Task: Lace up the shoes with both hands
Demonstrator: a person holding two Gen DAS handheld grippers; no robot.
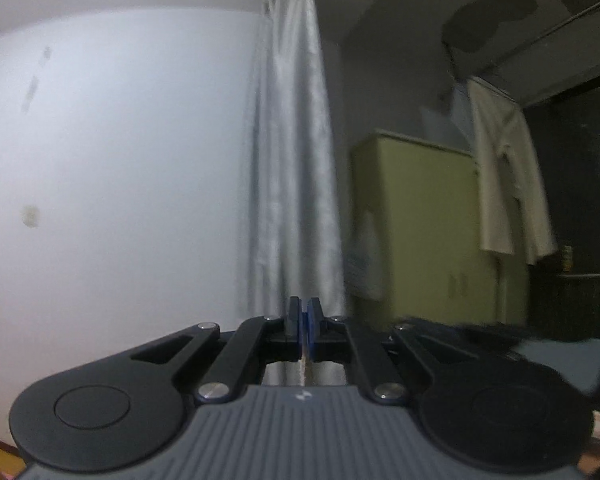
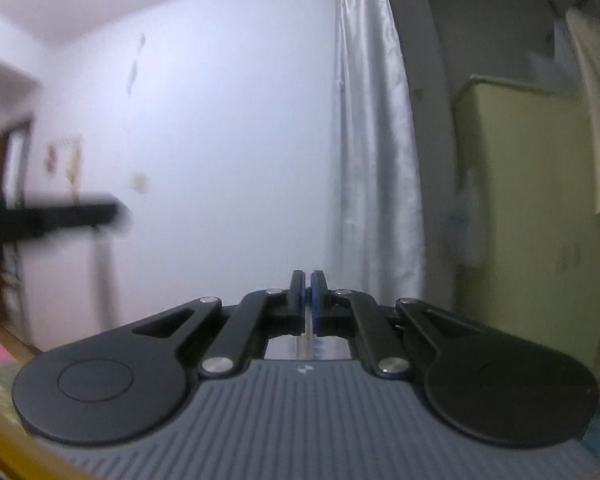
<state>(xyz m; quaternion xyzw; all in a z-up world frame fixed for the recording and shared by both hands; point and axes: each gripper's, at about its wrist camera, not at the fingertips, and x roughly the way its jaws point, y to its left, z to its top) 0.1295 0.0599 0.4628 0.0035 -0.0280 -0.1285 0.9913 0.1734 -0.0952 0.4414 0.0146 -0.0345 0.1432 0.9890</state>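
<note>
**Shoe out of both views**

Both grippers point level at the curtain point(image 1: 292, 184). Left gripper point(image 1: 303, 312) clenched on a thin pale strand, maybe lace, can't confirm. Right gripper point(image 2: 308, 296) clenched, nothing seen between the pads. I'd guess the shoe is below the curtain line; can't tell which hand is nearer

No words, numbers or brand names can be read in either view. The only mark is a small pale emblem point(image 1: 303, 396) on the ribbed grey body of the left gripper, just behind its closed fingers; the same emblem point(image 2: 303, 369) sits on the right gripper's body. It holds no letters.
</note>
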